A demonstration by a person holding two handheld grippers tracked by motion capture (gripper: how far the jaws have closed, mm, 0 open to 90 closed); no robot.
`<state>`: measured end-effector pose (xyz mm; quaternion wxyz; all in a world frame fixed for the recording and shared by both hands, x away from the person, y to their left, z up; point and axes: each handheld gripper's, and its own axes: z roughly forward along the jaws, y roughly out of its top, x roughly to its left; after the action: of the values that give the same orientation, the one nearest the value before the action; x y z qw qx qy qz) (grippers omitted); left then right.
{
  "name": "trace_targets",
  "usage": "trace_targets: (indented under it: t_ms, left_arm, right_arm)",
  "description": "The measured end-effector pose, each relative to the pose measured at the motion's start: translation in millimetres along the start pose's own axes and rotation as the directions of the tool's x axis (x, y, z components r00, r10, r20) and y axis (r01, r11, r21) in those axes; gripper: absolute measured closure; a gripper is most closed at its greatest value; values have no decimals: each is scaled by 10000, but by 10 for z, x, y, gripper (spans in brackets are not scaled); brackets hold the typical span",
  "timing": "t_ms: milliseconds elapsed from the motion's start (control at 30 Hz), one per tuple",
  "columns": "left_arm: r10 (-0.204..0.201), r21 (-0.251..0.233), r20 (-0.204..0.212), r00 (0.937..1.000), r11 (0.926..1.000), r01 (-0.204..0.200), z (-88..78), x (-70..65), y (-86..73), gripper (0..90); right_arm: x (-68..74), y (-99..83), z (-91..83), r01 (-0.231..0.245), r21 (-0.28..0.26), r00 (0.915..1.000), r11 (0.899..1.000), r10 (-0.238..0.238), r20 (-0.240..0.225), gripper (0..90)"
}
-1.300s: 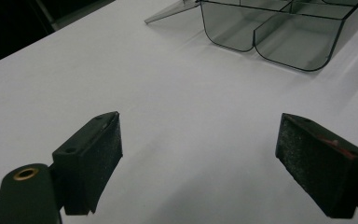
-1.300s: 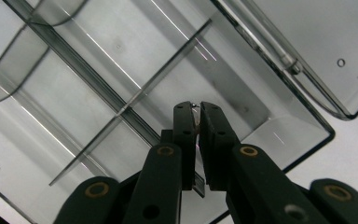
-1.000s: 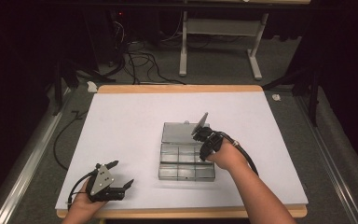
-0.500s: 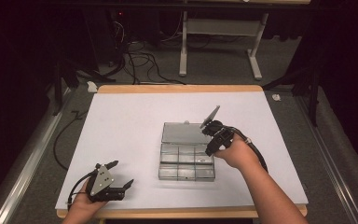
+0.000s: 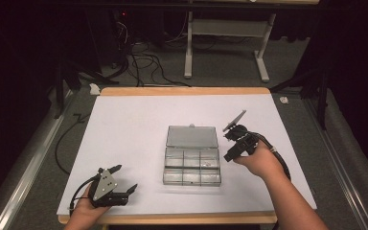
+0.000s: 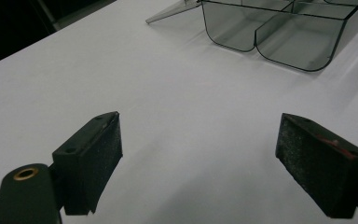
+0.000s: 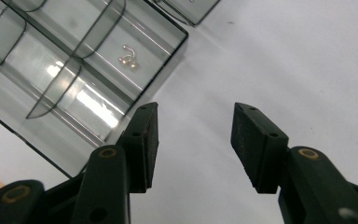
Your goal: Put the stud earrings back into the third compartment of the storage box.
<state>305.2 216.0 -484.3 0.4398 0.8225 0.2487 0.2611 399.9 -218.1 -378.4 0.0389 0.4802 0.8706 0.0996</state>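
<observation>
1. two hands at the table in the high view: the left gripper (image 5: 124,179) rests low at the near left corner, the right gripper (image 5: 229,143) is raised just right of the clear plastic compartment box (image 5: 191,165), lid open flat.
2. left gripper view: jaws wide apart, nothing between them, box ahead.
3. right gripper view: jaws have just been opening, half apart over bare white table (image 7: 284,56); a small metal hook (image 7: 128,58) lies in a compartment.

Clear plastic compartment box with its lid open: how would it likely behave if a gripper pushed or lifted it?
The clear plastic compartment box looks thin-walled and nearly empty, so probably light and apt to slide on the smooth white table sheet. Its hinged lid lies open and would likely flop when lifted. The small metal hook inside one compartment may skitter.
</observation>
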Motion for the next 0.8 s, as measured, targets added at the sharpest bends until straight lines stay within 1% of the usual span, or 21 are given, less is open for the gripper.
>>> trace_targets:
  t_ms: [200, 267, 300, 467, 533, 567, 600, 767, 800]
  left_arm:
    - [9, -11, -24, 10000, 10000, -9, -1, 1, 0, 152]
    - [5, -8, -29, 10000, 10000, -5, -1, 1, 0, 151]
    - [9, -11, -31, 10000, 10000, -9, -1, 1, 0, 152]
    - [11, -9, -30, 10000, 10000, -11, -1, 0, 0, 152]
    - [1, -5, -26, 10000, 10000, -1, -1, 2, 0, 152]
    - [-6, -5, -27, 10000, 10000, 6, -1, 2, 0, 152]
    - [2, 0, -27, 10000, 10000, -2, -1, 2, 0, 152]
    - [15, -7, -37, 10000, 10000, -15, -1, 0, 0, 152]
    - [15, -10, -39, 10000, 10000, -15, -1, 0, 0, 151]
  right_arm:
    - [-91, -131, 37, -203, -90, 9997, 9998, 204, 163, 463]
    - [-141, -189, 50, -262, -188, 9995, 9995, 265, 173, 448]
    - [-157, -217, 58, -365, -224, 9992, 9991, 368, 158, 445]
    - [-252, -346, 100, -569, -290, 9982, 9980, 575, 187, 429]
    - [-274, -392, 128, -682, -252, 9975, 9974, 687, 187, 424]
    - [-289, -411, 147, -620, -263, 9978, 9977, 626, 209, 421]
    - [-293, -430, 163, -712, -210, 9971, 9972, 717, 237, 418]
    - [-313, -481, 243, -780, -377, 9969, 9962, 785, 116, 410]
    - [-313, -487, 250, -781, -429, 9968, 9960, 789, 158, 408]
